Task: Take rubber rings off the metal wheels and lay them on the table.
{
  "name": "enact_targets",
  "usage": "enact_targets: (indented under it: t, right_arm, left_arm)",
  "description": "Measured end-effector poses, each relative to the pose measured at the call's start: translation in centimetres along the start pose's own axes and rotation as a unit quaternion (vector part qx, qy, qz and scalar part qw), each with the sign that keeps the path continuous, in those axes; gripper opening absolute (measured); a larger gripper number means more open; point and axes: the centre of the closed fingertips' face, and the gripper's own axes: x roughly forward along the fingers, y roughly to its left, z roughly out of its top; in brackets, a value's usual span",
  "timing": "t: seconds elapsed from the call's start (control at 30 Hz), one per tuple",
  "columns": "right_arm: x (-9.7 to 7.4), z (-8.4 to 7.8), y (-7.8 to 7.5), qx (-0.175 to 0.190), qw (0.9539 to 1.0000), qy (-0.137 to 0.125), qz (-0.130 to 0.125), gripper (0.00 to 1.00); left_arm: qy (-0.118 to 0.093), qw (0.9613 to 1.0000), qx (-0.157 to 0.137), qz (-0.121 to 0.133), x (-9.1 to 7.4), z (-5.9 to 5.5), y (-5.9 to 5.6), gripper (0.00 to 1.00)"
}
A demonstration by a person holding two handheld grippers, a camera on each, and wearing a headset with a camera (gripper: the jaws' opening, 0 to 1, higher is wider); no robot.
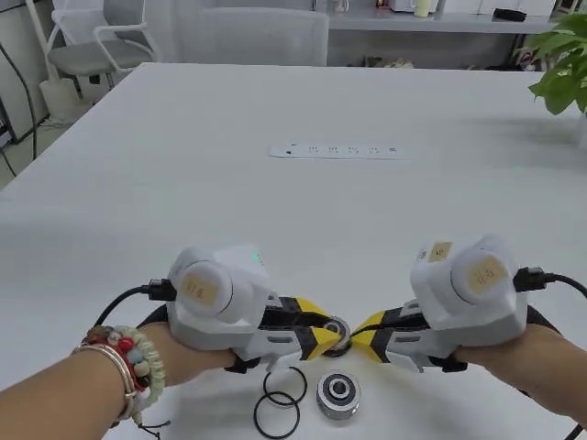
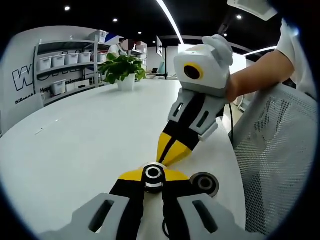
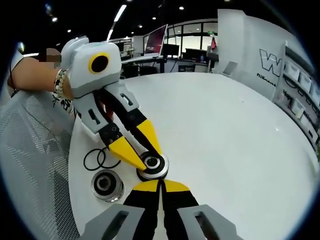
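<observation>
My left gripper (image 1: 321, 337) is shut on a small metal wheel (image 1: 337, 330), held just above the table; the left gripper view shows the wheel (image 2: 153, 173) clamped between the yellow tips. My right gripper (image 1: 360, 335) faces it with its jaws together, tips at the wheel's rim (image 3: 152, 164); whether they pinch a ring is hidden. A second metal wheel (image 1: 338, 394) lies on the white table (image 1: 275, 211) near the front edge. Two black rubber rings (image 1: 280, 401) lie overlapping to its left.
A white power strip (image 1: 339, 151) lies mid-table. A potted plant (image 1: 564, 64) stands at the far right, and chairs (image 1: 252, 37) sit beyond the far edge. A grey mesh chair (image 2: 277, 150) is close behind the front edge.
</observation>
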Motion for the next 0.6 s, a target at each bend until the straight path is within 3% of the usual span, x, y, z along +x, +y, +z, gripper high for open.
enact_targets:
  t: [0.1,0.27,0.3,0.37,0.47,0.57,0.6]
  right_arm:
    - [-0.05,-0.03,-0.13,0.067,0.9978,-0.001,0.000,0.00]
    - [0.06,-0.17,-0.30,0.132,0.9913,-0.001,0.001,0.00]
    - [0.06,-0.26,-0.38,0.163,0.9866,-0.005,0.005,0.00]
    - [-0.09,-0.27,-0.48,0.197,0.9803,-0.009,0.014,0.00]
    - [-0.24,-0.13,-0.63,0.253,0.9672,-0.015,0.016,0.00]
    - [-0.34,-0.03,-0.68,0.269,0.9628,-0.017,0.018,0.00]
    - [-0.48,0.11,-0.69,0.283,0.9587,-0.021,0.020,0.00]
  left_arm:
    - [0.000,1.0000,0.000,0.000,-0.01,0.03,-0.02,0.08]
    - [0.001,1.0000,0.002,0.000,-0.01,0.02,0.00,0.08]
    - [0.001,1.0000,0.002,0.000,-0.01,0.02,0.00,0.08]
    - [0.001,1.0000,0.003,0.000,0.00,0.01,0.01,0.08]
    - [0.002,1.0000,0.004,0.000,0.03,0.01,0.00,0.08]
    - [0.002,1.0000,0.005,0.000,0.03,0.00,0.00,0.08]
    - [0.002,1.0000,0.005,-0.001,0.03,0.00,0.00,0.08]
